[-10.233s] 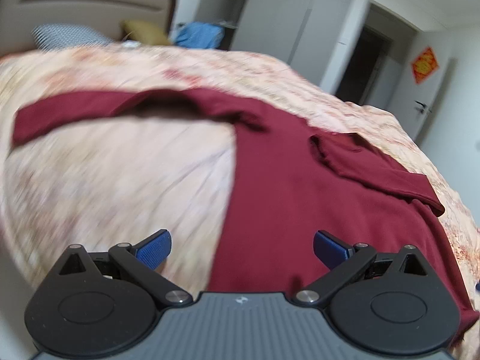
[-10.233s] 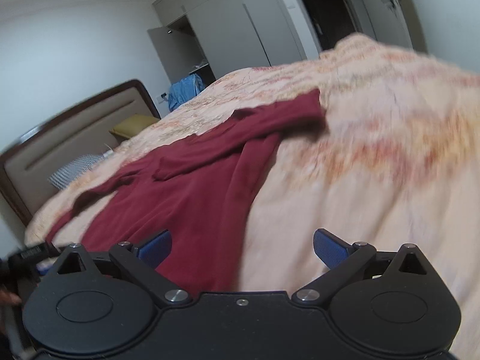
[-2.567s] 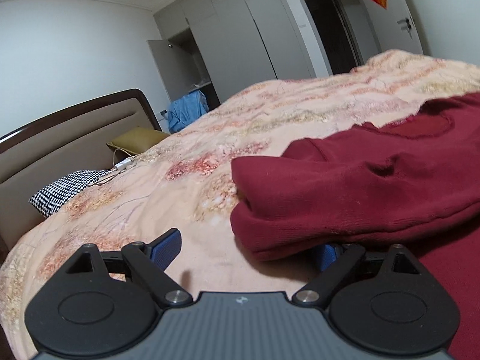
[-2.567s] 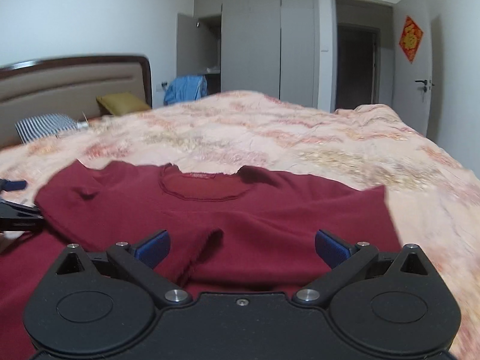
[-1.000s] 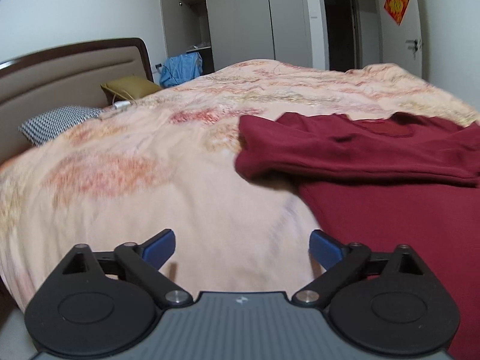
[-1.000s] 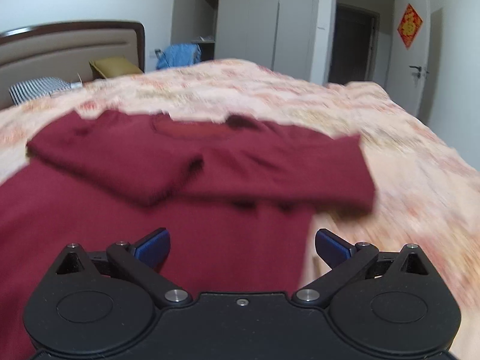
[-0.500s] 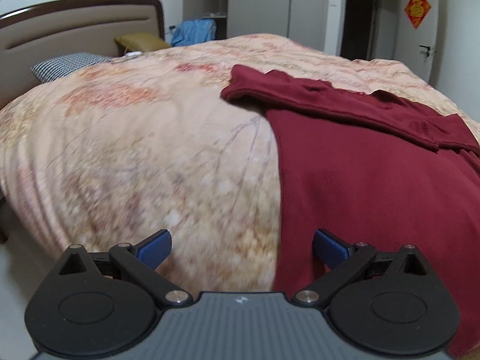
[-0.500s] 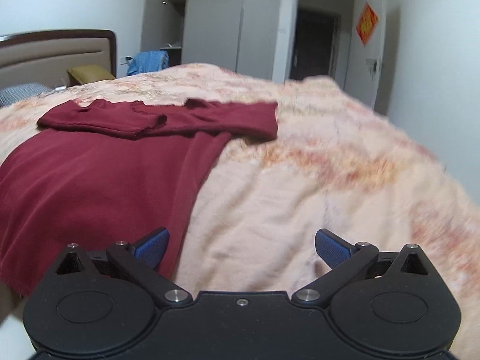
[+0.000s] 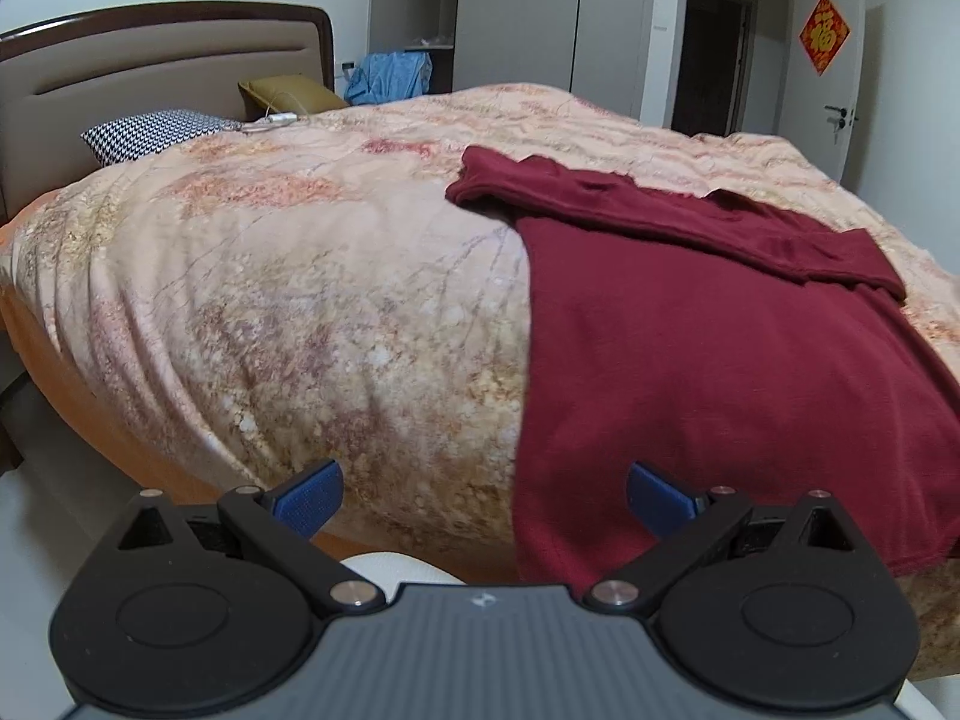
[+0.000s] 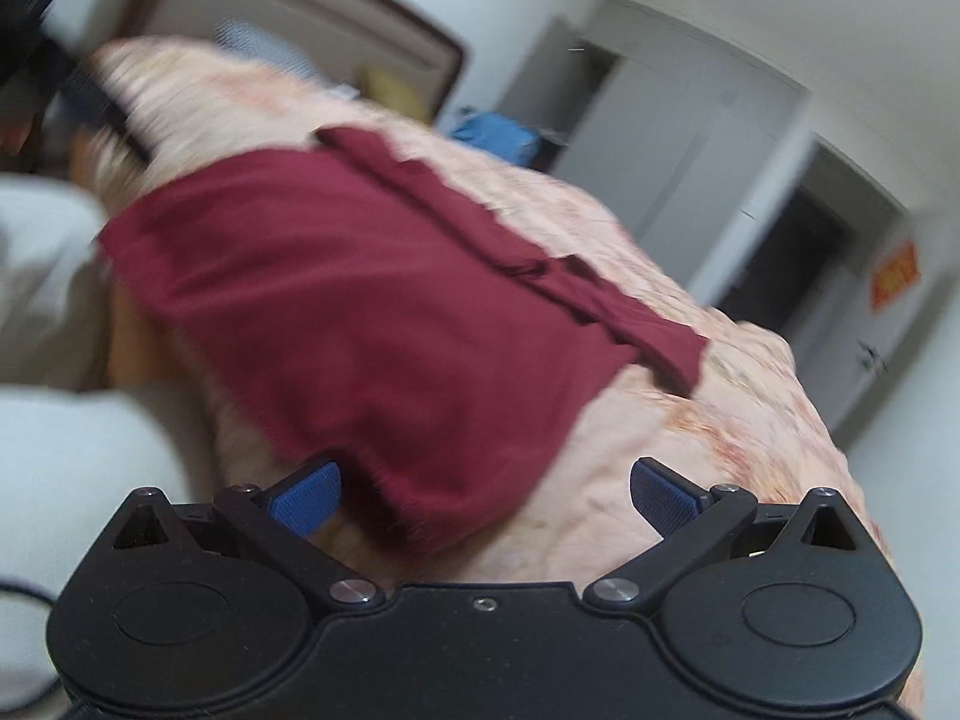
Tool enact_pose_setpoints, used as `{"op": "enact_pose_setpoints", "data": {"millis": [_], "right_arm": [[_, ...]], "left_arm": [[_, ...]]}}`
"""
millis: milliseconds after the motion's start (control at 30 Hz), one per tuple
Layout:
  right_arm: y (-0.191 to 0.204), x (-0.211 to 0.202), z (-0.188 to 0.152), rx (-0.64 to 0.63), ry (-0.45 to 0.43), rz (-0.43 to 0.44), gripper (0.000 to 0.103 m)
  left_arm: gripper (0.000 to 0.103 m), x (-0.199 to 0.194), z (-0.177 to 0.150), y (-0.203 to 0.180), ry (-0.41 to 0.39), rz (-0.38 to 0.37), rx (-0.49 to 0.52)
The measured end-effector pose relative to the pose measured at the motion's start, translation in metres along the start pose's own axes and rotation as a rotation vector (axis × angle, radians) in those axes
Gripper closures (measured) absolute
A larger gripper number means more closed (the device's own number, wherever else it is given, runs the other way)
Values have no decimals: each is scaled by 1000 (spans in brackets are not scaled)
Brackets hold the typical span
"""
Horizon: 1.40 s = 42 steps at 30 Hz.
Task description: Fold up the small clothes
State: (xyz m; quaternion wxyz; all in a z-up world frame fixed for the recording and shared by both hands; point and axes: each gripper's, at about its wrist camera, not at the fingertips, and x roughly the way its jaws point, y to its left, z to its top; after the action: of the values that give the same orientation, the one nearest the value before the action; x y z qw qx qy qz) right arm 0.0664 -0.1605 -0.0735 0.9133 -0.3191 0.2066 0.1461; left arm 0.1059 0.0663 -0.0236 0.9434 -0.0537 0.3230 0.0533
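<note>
Left wrist view: your open, empty left gripper and right gripper have backed to the bed's near edge, sleeves now folded across the maroon shirt.

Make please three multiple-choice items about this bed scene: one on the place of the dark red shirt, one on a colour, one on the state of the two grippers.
1. Where does the dark red shirt lie?
A. on the floor
B. on the bed cover, its hem over the near edge
C. on the headboard

2. What colour is the pillow nearest the headboard?
A. black-and-white check
B. plain green
C. pink

3. How are the left gripper and the right gripper?
A. both shut on the shirt
B. only the left one open
C. both open, holding nothing

Answers: 1 B, the hem hangs over the bed's near side. 2 A, the check pattern shows. 3 C, the blue pads stand wide apart with nothing clamped.
</note>
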Motion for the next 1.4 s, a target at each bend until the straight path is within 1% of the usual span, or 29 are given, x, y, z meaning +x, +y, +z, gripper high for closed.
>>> {"op": "enact_pose_setpoints", "data": {"millis": [33, 133, 200, 267, 300, 367, 433, 533, 567, 600, 633, 667, 700, 733, 767, 800, 900, 1000, 1100, 1167, 1200, 1267, 1333, 1400], "right_arm": [[5, 4, -1, -37, 19, -6, 0], [19, 17, -5, -149, 56, -71, 0], [26, 27, -8, -223, 66, -116, 0], [32, 33, -9, -299, 64, -140, 1], [36, 33, -9, -335, 52, -147, 1], [41, 30, -10, -394, -2, -159, 1], [46, 24, -9, -439, -57, -158, 5], [47, 20, -9, -489, -107, -140, 22], [47, 19, -8, -501, -114, -125, 33], [46, 18, -8, -510, -117, -107, 47], [45, 17, -8, -516, -118, -89, 55], [45, 15, -8, -520, -117, -72, 68], [46, 11, -8, -521, -115, -56, 80], [45, 10, -7, -518, -115, -42, 86], [44, 8, -6, -508, -116, -32, 97], [41, 5, -4, -487, -117, -20, 99], [31, -9, 12, -343, -126, 18, 99], [5, -19, 33, -173, -158, 44, 100], [-14, -24, 53, -84, -197, 44, 100], [-21, -26, 68, -40, -218, 53, 100], [-25, -27, 74, -16, -228, 63, 100], [-33, -28, 85, 26, -241, 77, 100], [-43, -29, 94, 70, -253, 92, 100], [-54, -30, 101, 118, -262, 107, 100]], "left_arm": [[0, -3, -2, -2, -2, -7, 1], [0, -8, -8, -8, 11, -35, 7], [0, -10, -11, -13, 21, -46, 19], [0, -13, -13, -19, 19, -48, 37], [0, -14, -13, -21, 13, -48, 48], [0, -18, -14, -26, -2, -45, 72], [0, -22, -15, -31, -13, -43, 94], [0, -24, -17, -37, -19, -45, 119], [0, -25, -18, -39, -21, -45, 130], [0, -26, -18, -42, -23, -45, 140], [0, -27, -19, -44, -27, -44, 151], [0, -28, -19, -46, -32, -46, 161], [0, -29, -20, -48, -38, -48, 172], [0, -30, -20, -50, -43, -50, 183], [0, -31, -21, -51, -47, -54, 192], [0, -32, -22, -53, -52, -57, 203], [0, -37, -24, -58, -72, -72, 239], [0, -43, -28, -68, -104, -108, 293], [0, -48, -34, -85, -132, -149, 374], [0, -48, -39, -101, -137, -160, 447], [0, -46, -42, -109, -132, -157, 488], [0, -37, -47, -127, -116, -127, 568], [0, -25, -51, -142, -115, -88, 640], [0, -12, -55, -156, -116, -41, 691]]}}
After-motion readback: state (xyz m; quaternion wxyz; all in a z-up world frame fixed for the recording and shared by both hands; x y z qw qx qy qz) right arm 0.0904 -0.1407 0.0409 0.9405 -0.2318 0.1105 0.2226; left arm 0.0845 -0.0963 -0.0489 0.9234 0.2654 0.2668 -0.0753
